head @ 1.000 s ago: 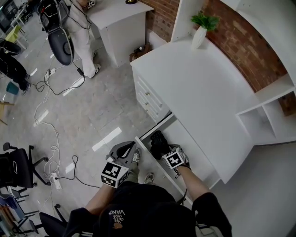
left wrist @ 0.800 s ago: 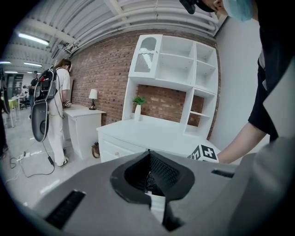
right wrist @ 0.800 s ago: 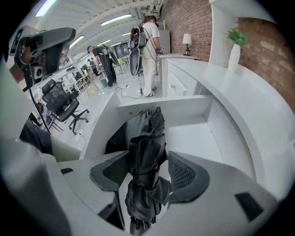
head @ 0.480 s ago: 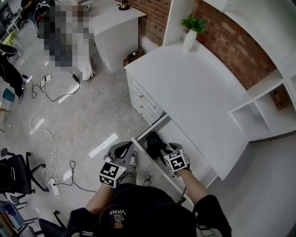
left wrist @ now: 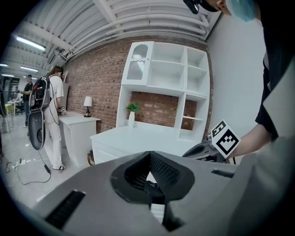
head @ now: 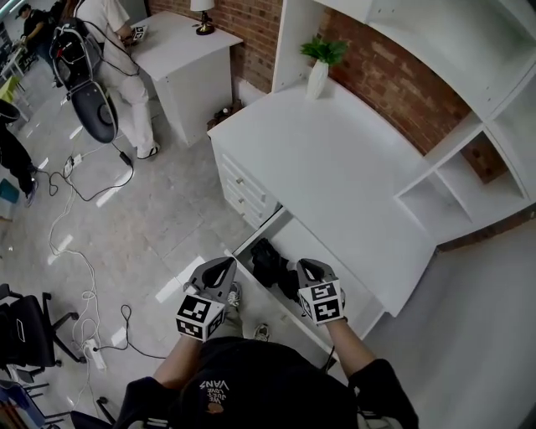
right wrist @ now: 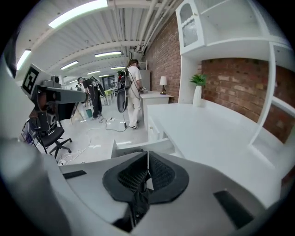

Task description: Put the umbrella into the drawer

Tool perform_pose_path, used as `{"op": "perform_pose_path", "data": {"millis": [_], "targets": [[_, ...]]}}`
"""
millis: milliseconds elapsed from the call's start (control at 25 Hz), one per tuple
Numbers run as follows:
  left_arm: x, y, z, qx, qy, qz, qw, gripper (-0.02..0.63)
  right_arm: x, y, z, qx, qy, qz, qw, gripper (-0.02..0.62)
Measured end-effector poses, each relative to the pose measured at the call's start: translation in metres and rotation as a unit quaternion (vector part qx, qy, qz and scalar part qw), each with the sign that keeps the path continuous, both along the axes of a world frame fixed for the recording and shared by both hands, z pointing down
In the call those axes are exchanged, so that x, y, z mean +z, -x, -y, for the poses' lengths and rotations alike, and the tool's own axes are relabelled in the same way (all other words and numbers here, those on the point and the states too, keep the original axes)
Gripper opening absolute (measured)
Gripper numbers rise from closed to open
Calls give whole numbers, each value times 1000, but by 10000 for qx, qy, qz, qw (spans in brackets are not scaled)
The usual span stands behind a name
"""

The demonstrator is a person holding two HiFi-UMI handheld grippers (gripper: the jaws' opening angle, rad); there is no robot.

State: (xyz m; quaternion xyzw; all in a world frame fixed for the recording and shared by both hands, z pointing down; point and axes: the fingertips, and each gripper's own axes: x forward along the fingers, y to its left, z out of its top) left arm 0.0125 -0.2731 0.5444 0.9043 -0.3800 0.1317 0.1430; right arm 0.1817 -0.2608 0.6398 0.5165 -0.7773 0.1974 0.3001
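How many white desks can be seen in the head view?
2. One large white desk with an open drawer stands against the red brick wall; one smaller white desk with a table lamp stands beyond it. Others may be out of view.

Brick wall (head: 394, 75), white desk (head: 335, 159), grey tiled floor (head: 142, 226), potted plant (head: 321, 63), ceiling striplights (right wrist: 76, 13)

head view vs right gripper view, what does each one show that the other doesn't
Only the head view shows the black umbrella lying in the open drawer. Only the right gripper view shows the ceiling lights, and that the right tongs have just closed with nothing between them. Both show the white desk, the potted plant and the left tongs.
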Motion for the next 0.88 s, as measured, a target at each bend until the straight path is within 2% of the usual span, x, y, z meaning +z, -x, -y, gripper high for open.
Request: {"op": "perform_pose_path", "data": {"millis": [200,400,560,720,880], "targets": [[-9,-13,-11,81,-109,-28,9999,6,-49,-13,-14,242,-668,192,9973,2],[-20,-27,-27,168,-216,-62,9996,6,-104,-34,-37,642,-1308,578,9876,2],[-25,-38,-38,287,-283,-60,9992,6,-130,-50,-58,856,-1575,733,9811,2],[-32,-51,-50,448,-378,-111,9982,6,-149,-68,-85,1248,-1706,1133,9708,2],[-36,-69,-61,637,-381,-123,9972,6,-161,-93,-115,1613,-1869,1163,9620,2]]}}
